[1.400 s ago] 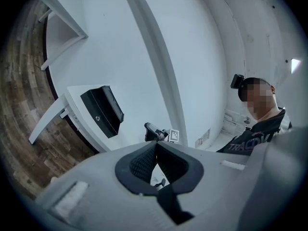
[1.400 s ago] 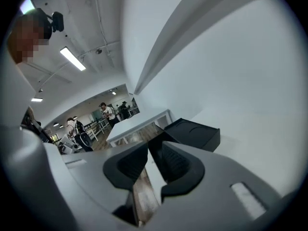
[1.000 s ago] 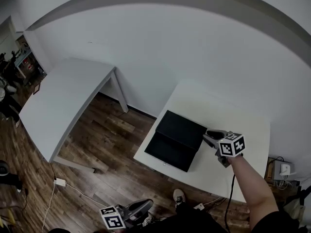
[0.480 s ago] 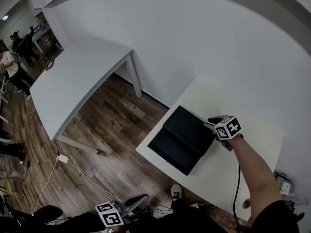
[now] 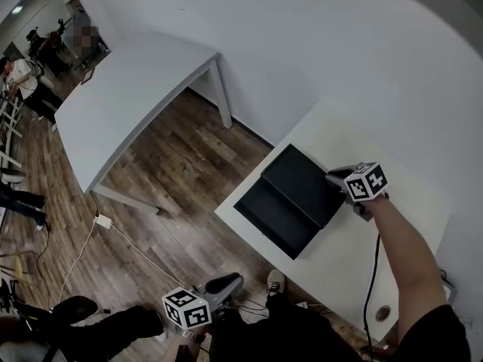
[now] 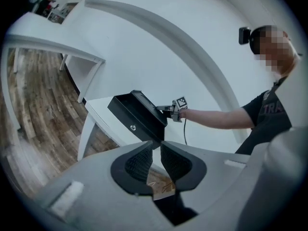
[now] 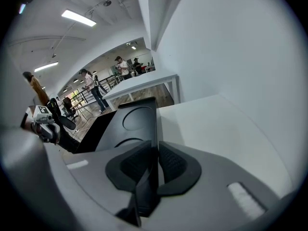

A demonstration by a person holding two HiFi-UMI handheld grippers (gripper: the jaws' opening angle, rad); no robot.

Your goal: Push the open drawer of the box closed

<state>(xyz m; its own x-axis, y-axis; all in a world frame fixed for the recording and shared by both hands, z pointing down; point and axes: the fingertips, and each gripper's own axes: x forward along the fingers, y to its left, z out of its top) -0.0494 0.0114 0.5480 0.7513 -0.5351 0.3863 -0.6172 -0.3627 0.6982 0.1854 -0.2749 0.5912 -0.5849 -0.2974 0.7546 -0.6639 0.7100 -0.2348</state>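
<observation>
As far as can be judged, none of the push has been done. The left tongs (image 6: pixel 156 146) are held low over the floor, off the table (image 5: pixel 355 255) and well apart from the work. Only a narrow gap is left between their jaws, and nothing is held in it. The drawer (image 5: pixel 266 211) is seen pulled well out of the box (image 5: pixel 303 178), its front lying near the table's edge. The right tongs (image 5: pixel 334 178) are set at the box's far right edge. Their jaws have just been closing, and the thin edge of the box top is clamped between them, which is judged to be a steadying hold. The drawer front has yet to be reached and pushed fully in.

At the far left, people are seen in the background. Next come a second white table (image 5: pixel 128 96), well apart, and a wooden floor (image 5: pixel 177 179) with a white adapter (image 5: pixel 103 221) and its cable. A shoe (image 5: pixel 276 283) is seen just beside the table's near edge. Nothing is seen on the table or rising out of the drawer that would block its path into the box.
</observation>
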